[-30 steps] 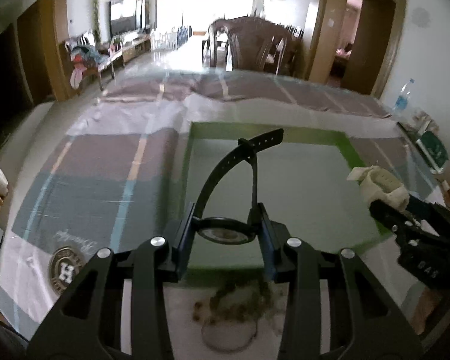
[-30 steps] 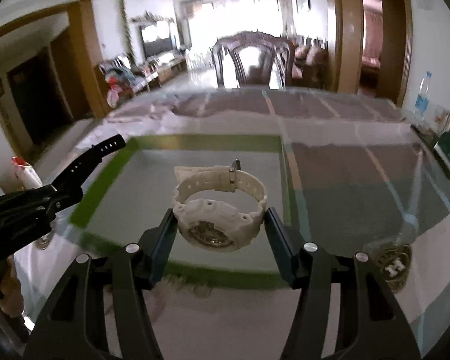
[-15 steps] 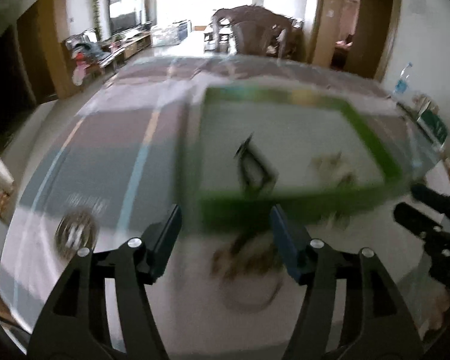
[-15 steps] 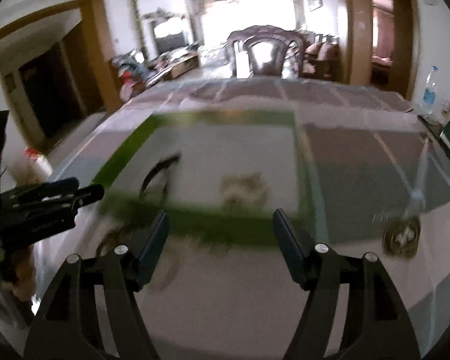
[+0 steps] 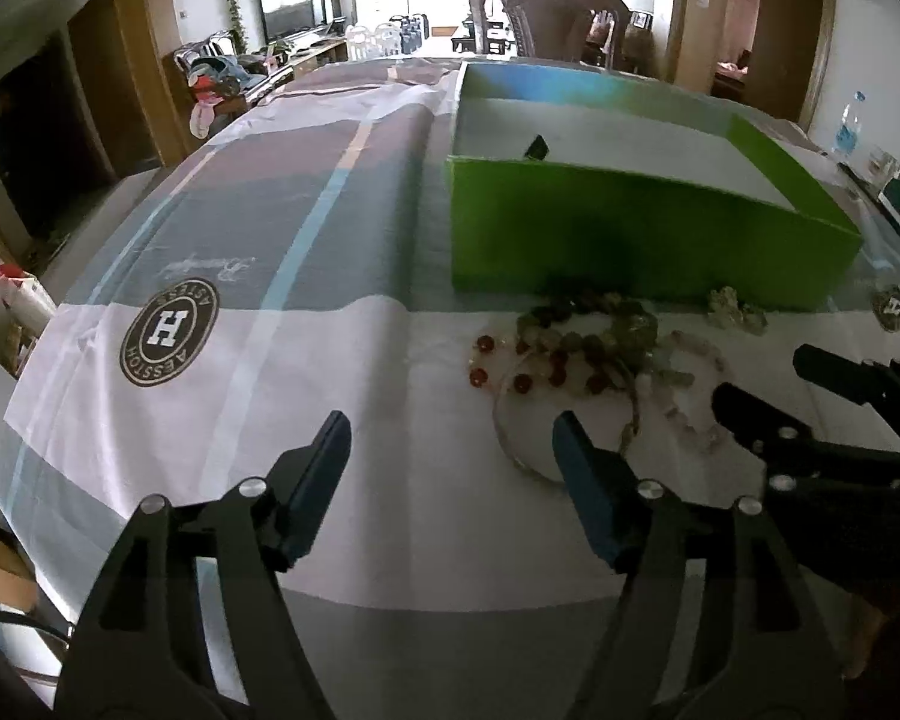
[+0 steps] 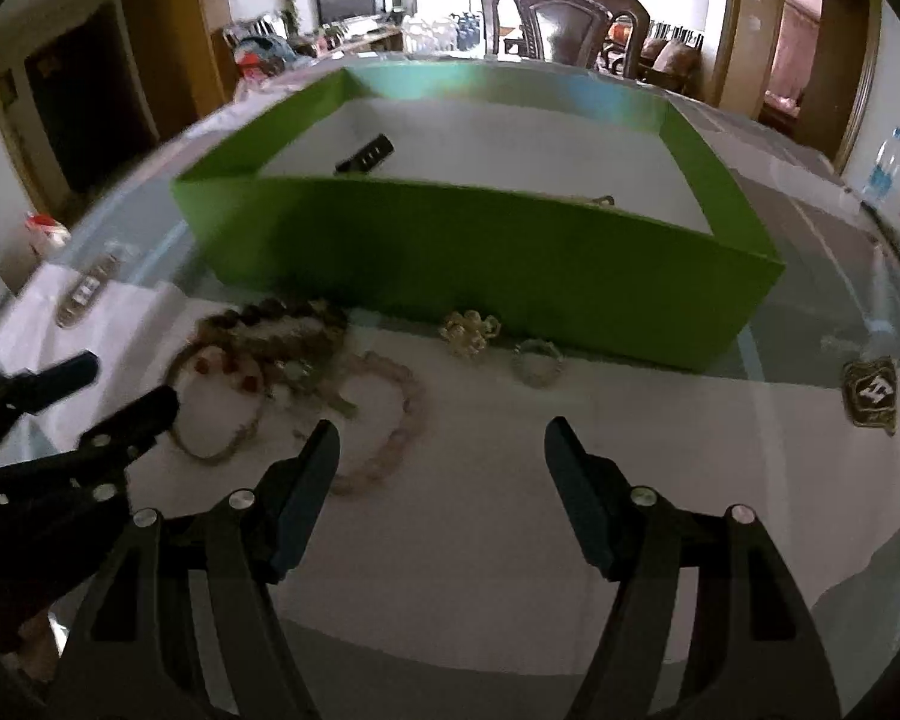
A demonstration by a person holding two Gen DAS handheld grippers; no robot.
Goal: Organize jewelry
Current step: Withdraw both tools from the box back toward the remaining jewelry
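Since both watches had just been let go into the green box (image 6: 462, 252), the left gripper (image 5: 450, 450) and right gripper (image 6: 441, 450) were wide open and empty; the left jaws had just spread more. Both hung low over the beaded bracelets (image 6: 282, 348) by the box, likely next to go in.

The tablecloth (image 5: 222, 432) has a round brown badge (image 5: 168, 332), near left, with a big "H" ringed by "AESSTOH"; cursive script beside it is unreadable.
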